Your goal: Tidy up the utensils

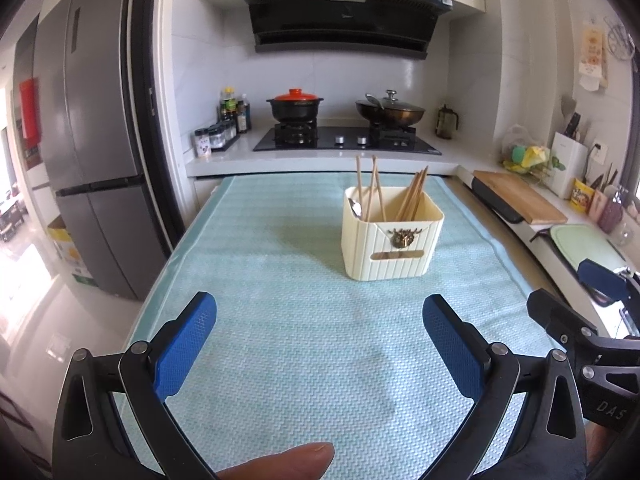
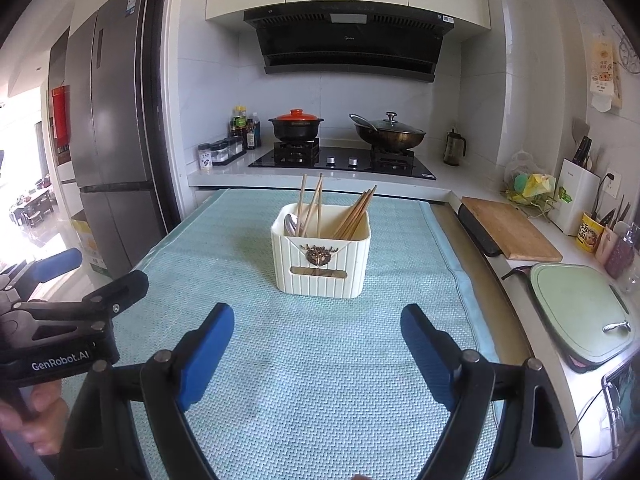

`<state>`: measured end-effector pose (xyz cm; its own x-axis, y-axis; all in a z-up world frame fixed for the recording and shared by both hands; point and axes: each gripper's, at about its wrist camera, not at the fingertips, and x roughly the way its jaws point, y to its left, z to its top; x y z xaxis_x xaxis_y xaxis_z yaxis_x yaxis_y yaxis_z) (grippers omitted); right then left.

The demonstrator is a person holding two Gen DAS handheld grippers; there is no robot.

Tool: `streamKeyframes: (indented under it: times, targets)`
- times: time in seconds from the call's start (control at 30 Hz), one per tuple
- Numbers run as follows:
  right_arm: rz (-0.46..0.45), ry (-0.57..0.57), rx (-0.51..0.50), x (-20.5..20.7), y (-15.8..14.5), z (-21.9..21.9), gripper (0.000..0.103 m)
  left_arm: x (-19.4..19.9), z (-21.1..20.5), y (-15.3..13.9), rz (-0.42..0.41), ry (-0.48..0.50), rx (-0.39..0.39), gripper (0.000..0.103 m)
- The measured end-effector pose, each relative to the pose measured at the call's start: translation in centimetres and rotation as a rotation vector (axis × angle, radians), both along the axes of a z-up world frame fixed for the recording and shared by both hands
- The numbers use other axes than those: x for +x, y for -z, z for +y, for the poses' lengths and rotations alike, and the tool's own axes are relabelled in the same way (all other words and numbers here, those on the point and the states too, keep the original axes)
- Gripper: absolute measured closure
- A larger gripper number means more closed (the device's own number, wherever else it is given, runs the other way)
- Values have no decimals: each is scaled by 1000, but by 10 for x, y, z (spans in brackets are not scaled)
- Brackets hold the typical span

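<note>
I see daylight flooding in from the far left, blowing out the floor (image 1: 24, 292) beside the fridge (image 2: 108, 120). The mat (image 1: 304, 320) is evenly lit with soft, faint shadows. Both fisheye views bend hard and darken at the corners; the centre stays sharp.

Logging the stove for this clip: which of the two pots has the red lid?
The black pot on the left burner; its lid is red-orange. The wok on the right burner has a glass lid.
</note>
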<state>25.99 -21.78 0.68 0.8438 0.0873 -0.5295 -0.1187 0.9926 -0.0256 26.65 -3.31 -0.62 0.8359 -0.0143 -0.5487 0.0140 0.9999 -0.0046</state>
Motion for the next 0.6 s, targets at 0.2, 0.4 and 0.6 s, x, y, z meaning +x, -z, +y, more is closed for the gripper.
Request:
streamKeyframes:
  times: [0.2, 0.4, 0.6]
  targets:
    - [-3, -4, 3, -6, -3, 1, 13, -6, 0, -5, -14, -8, 4, 0]
    - [-7, -9, 3, -8, -4, 1, 13, -10, -2, -9, -28, -7, 16, 0]
    - [-7, -12, -1, -10, -5, 2, 13, -12, -2, -10, -26, -6, 14, 0]
